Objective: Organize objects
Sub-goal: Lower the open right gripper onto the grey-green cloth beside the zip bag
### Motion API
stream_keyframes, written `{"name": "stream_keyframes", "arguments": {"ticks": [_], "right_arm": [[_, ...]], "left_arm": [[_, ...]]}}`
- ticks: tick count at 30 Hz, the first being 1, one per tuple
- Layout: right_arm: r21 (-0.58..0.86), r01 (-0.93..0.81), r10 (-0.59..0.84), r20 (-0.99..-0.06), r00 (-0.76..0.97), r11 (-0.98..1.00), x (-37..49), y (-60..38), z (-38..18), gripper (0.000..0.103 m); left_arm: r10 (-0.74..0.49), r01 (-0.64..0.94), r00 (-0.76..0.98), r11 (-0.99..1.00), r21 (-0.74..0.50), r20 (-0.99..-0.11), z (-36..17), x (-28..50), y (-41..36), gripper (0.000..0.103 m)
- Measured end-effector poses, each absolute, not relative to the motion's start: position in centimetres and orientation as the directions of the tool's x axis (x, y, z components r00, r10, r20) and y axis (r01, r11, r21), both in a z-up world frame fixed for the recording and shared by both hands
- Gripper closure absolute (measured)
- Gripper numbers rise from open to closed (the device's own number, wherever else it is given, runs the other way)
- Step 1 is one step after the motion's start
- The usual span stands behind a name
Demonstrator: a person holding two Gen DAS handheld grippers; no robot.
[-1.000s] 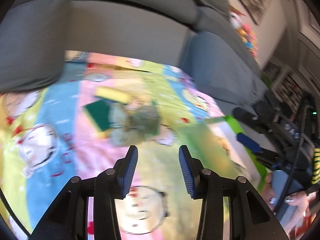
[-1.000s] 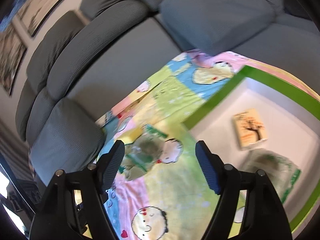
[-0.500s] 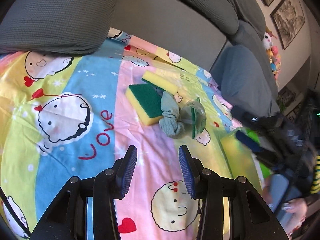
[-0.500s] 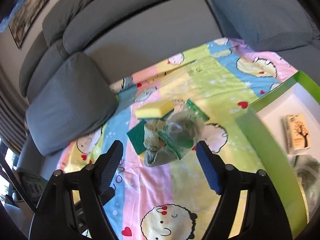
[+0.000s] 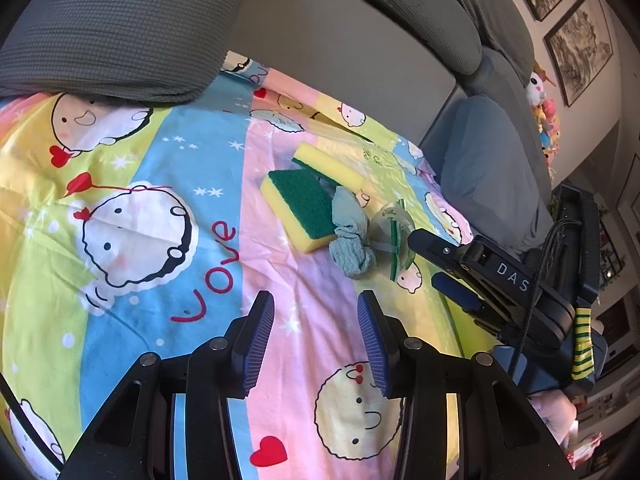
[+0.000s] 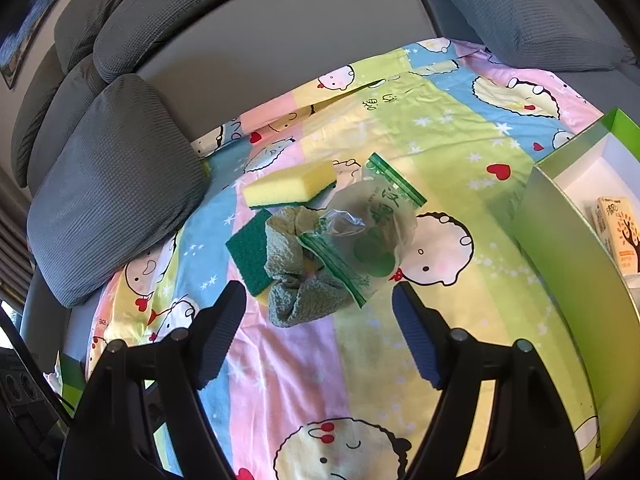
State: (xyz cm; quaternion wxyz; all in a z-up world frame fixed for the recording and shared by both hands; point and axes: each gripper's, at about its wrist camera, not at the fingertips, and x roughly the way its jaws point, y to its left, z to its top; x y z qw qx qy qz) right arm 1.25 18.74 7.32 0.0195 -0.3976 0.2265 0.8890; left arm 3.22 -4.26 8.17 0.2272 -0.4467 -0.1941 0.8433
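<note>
The right gripper (image 6: 318, 332) hangs wide apart and empty — I'd lower it straight over the plastic bag (image 6: 372, 232) and pinch the loose film, not the grey cloth (image 6: 296, 280) beneath. The heap lies just ahead of its fingertips; the green box (image 6: 560, 232) waits off to its right.

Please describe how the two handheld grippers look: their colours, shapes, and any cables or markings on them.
The left gripper has a black plastic frame with round silver screws and two fingers carrying dark blue ribbed pads. The right gripper is built the same way. Seen from the left wrist, its body bears white letters "DAS", a black cable and yellow tape with green stripes.
</note>
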Motion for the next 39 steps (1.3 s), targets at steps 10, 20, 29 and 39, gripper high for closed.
{"name": "stream_keyframes", "arguments": {"ticks": [10, 20, 29, 39], "right_arm": [[0.407, -0.217, -0.156, -0.709, -0.688, -0.887, 0.0, 18.6, 6.4, 0.028], [0.392, -0.203, -0.151, -0.705, -0.693, -0.897, -1.6, 17.9, 5.5, 0.02], [0.396, -0.221, -0.14, -0.703, -0.697, -0.891, -1.9, 18.1, 5.1, 0.017], [0.391, -0.264, -0.118, -0.724, -0.68, -0.882, -1.9, 19.0, 4.5, 0.018]], "left_arm": [[0.562, -0.207, -0.48, -0.818, -0.536, -0.673, 7.8, 2.9, -4.4, 0.06], [0.555, -0.202, -0.474, -0.824, -0.529, -0.683, 7.6, 2.7, -4.4, 0.06], [0.554, -0.207, -0.468, -0.826, -0.524, -0.688, 7.5, 2.8, -4.2, 0.06], [0.548, -0.198, -0.463, -0.83, -0.521, -0.697, 7.3, 2.7, -4.2, 0.06]]}}
